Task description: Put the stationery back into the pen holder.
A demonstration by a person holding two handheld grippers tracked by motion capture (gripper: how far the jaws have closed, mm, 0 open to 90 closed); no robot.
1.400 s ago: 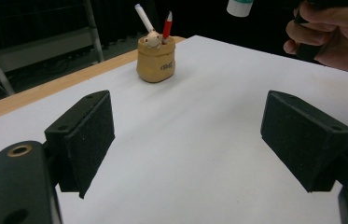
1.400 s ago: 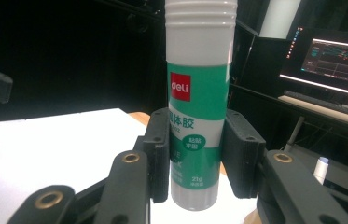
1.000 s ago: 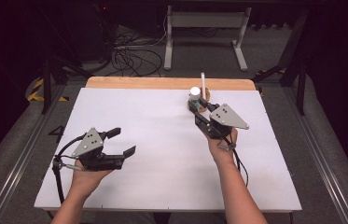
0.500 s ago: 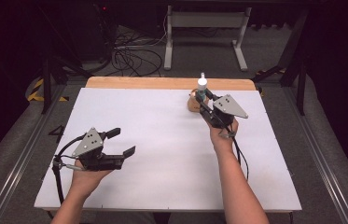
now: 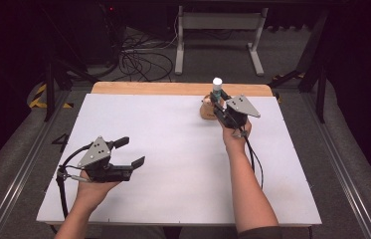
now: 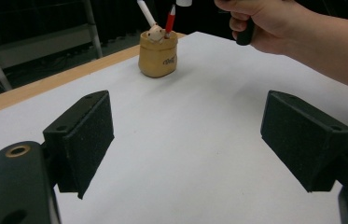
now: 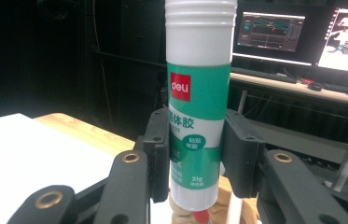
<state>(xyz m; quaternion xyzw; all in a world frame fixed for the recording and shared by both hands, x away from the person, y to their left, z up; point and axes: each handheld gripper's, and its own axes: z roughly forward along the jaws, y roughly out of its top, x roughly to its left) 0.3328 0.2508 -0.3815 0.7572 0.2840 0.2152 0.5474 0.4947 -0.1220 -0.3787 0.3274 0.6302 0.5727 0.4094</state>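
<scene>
Above the tan pen holder (image 5: 208,109) at the far edge of the worktop (image 5: 173,149), the right gripper (image 5: 221,101) now carries a glue stick (image 5: 217,87) upright, its white cap on top. A second ago that gripper stood nearer the person, on the worktop side of the holder; half a second ago it was already closer, and now the stick's lower end hangs right over the holder's mouth. In the right gripper view the jaws are clamped on the glue stick (image 7: 198,107) at its green label, one pad pressing each side, and just under its base the holder's rim (image 7: 181,215) shows with a red-tipped pen and a white one already inside.

From the left gripper view the holder (image 6: 158,55) stands well beyond the jaws, with the white pen (image 6: 145,13) and the red pen (image 6: 170,15) sticking out of it and the right hand (image 6: 265,23) just beside and above it. The left gripper (image 5: 132,152) has not moved: it rests low, well away from the holder on the near left of the worktop, its jaws spread wide with nothing between them.

Judging by this, carrying is nearly over and the step in hand is lowering the stick in among the pens. The gap left by them looks narrow, so the base may catch on the rim or nudge a pen.
</scene>
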